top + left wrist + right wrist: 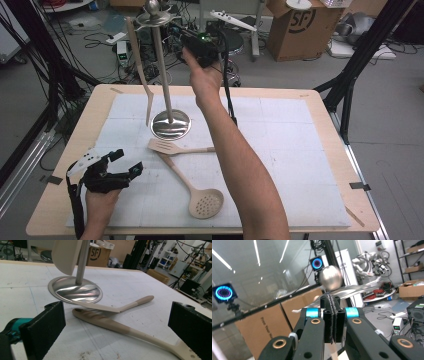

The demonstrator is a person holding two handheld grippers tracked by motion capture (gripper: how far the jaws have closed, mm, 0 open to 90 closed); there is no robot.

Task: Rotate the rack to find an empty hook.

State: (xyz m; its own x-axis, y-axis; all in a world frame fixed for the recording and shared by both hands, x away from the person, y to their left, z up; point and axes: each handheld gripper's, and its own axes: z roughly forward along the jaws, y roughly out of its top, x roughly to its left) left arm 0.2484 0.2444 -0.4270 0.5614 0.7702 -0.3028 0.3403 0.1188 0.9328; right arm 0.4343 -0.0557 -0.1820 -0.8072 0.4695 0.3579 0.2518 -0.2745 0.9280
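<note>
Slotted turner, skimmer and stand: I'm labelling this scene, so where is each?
Slotted turner (161, 146), high view, on its slotted blade.
Skimmer (206, 203), high view, on its perforated bowl.
Stand (171, 125), high view, on its round steel base.

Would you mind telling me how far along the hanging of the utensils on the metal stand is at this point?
One wooden utensil already hangs from the stand. The right gripper is raised by the stand's top with its jaws shut; whether it pinches anything I cannot tell. The left gripper rests open on the table. The slotted spatula and the perforated spoon lie on the table, not yet hung.
</note>
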